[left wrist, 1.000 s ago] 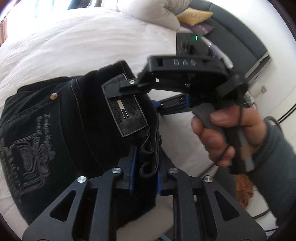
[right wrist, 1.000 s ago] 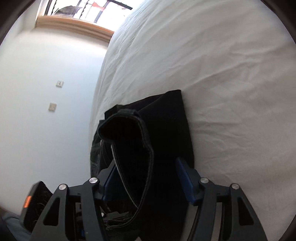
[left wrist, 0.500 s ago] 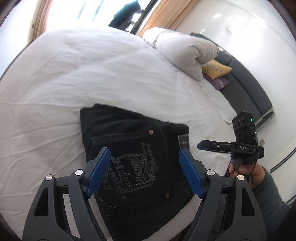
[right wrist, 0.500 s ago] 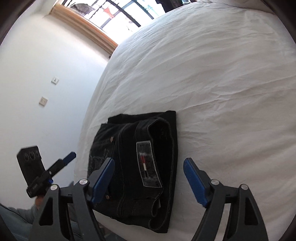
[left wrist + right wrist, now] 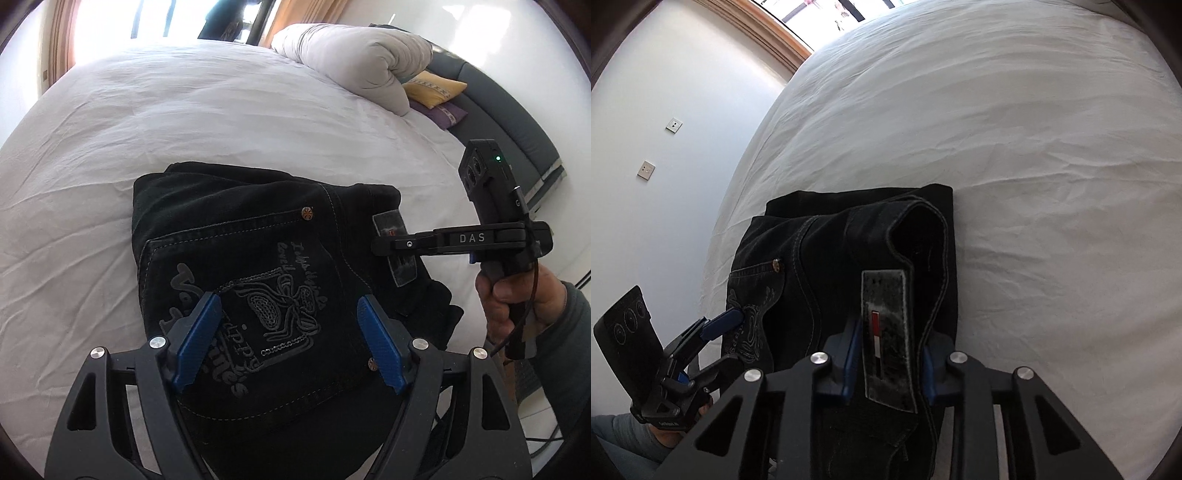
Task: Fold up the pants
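Black folded pants [image 5: 258, 280] lie on the white bed [image 5: 184, 110], low in the frame. Your left claw [image 5: 288, 339] hovers spread wide above them, gripping nothing. Your right claw [image 5: 886, 362] is closing on their waistband [image 5: 886, 332].

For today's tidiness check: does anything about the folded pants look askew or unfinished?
Yes. On the black pants, the waistband by the patch stands up in an open loop, not flat; the right gripper is closing on it.
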